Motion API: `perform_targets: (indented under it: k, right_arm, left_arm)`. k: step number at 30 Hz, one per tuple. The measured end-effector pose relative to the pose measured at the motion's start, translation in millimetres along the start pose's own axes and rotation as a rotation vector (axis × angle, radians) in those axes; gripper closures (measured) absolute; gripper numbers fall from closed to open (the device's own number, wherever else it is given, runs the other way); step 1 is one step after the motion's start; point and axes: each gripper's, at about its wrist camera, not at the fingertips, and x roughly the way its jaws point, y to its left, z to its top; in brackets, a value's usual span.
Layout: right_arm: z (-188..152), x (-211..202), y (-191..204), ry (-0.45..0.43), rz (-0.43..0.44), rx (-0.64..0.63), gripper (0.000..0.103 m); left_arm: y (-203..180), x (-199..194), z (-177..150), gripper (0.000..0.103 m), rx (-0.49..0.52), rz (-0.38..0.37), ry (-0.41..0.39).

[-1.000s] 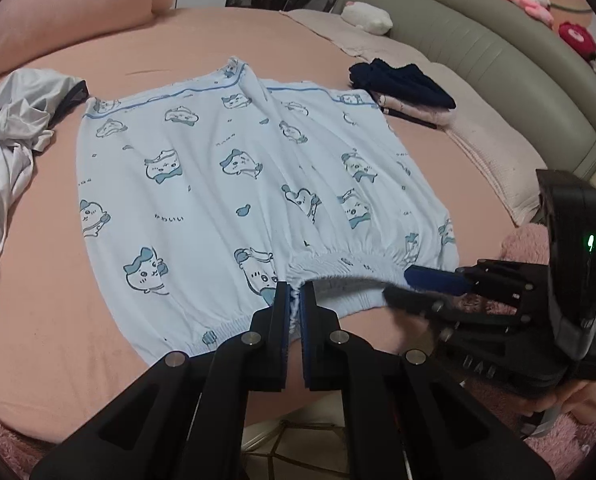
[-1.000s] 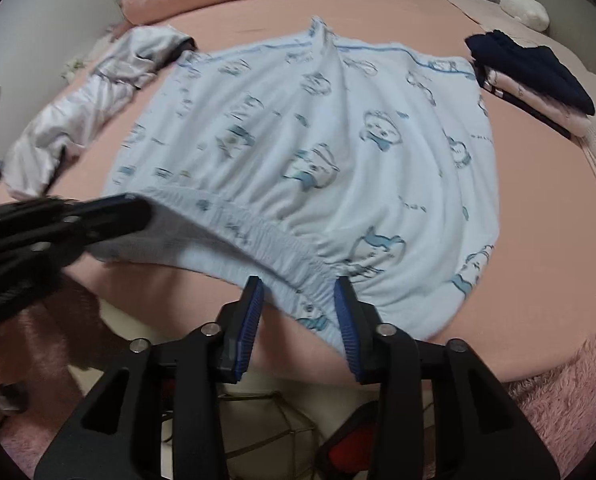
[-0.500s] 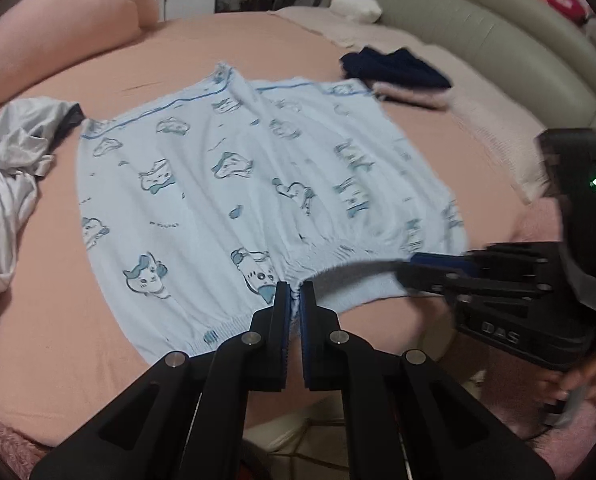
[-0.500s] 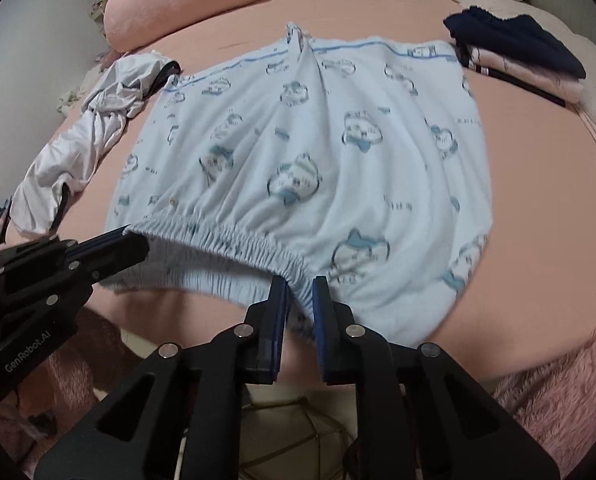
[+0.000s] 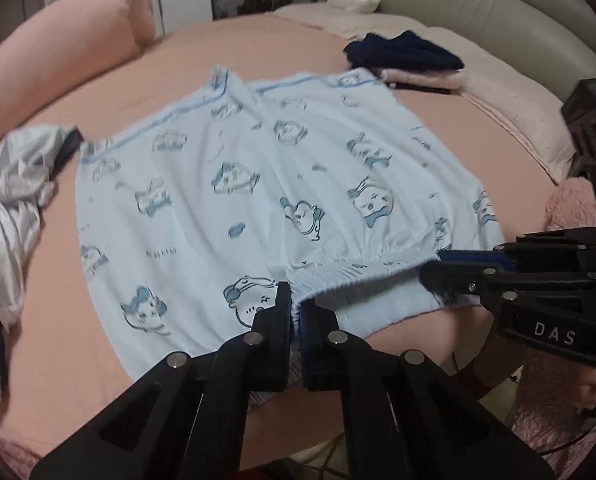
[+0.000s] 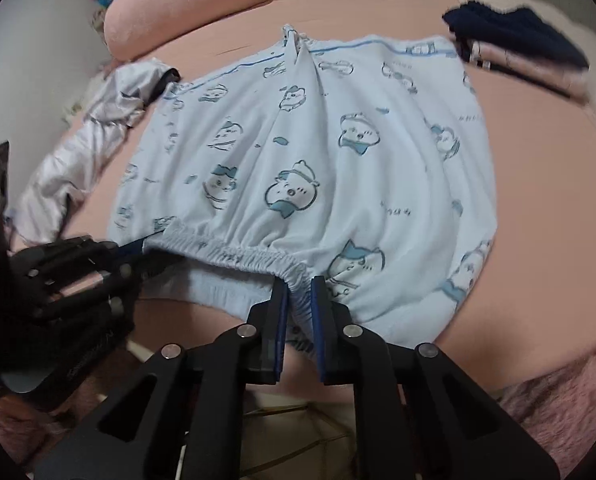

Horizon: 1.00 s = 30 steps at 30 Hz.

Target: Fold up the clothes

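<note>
From the left wrist view, my left claw (image 5: 296,312) is pinched tight on the elastic waistband (image 5: 338,276) of the pale blue shorts (image 5: 233,184); a bit of gathered fabric shows between the pads. The shorts lie spread flat on the pink bed (image 5: 97,96), waistband at the near edge, leg hems at the far side. My right claw (image 5: 438,266) comes in from the right and meets the same waistband further along, lifting its top layer so the inside of the back layer shows beneath. To the far right sits a folded stack (image 5: 410,64) of dark and pink clothes, which I judge to be finished pieces. At the left lies a crumpled white garment (image 5: 5,208), not yet folded.

From the right wrist view, my right claw (image 6: 300,300) has just been closing, and the waistband (image 6: 237,256) is bunched between its blue pads, which stand narrow and press on the cloth. My left claw (image 6: 137,246) holds the band's left end. The shorts (image 6: 318,152) are smooth and unfolded across the bed (image 6: 538,160), with one ridge running up the middle towards the far hems. The stack (image 6: 514,36) is at the far right, the white garment (image 6: 93,136) at the far left.

As I judge it, both grips are set but no fold is made on the shorts yet; they and the white garment remain to do.
</note>
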Motion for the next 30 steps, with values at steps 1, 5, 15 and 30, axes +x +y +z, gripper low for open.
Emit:
perform_targets:
  k: [1,5,15,30]
  right_arm:
    - [-0.5,-1.5,-1.7,0.003,0.014,0.01,0.092]
    - [-3.1,-6.4,-2.7,0.006,0.05,0.036,0.095]
    - [-13.1,0.8,10.5,0.06,0.017,-0.029,0.097]
    - [-9.0,-13.6,-44.9,0.099,-0.043,0.196,0.092]
  left_arm:
    - [-2.3,-4.3,0.0,0.099,0.014,-0.001,-0.013]
    - [-0.5,-12.4,-4.0,0.099,0.012,-0.02,-0.01]
    - [28.5,4.2,-16.6,0.093,-0.186,-0.151,0.145]
    - [122.7,-8.4,-67.8,0.073,-0.642,-0.127,0.182]
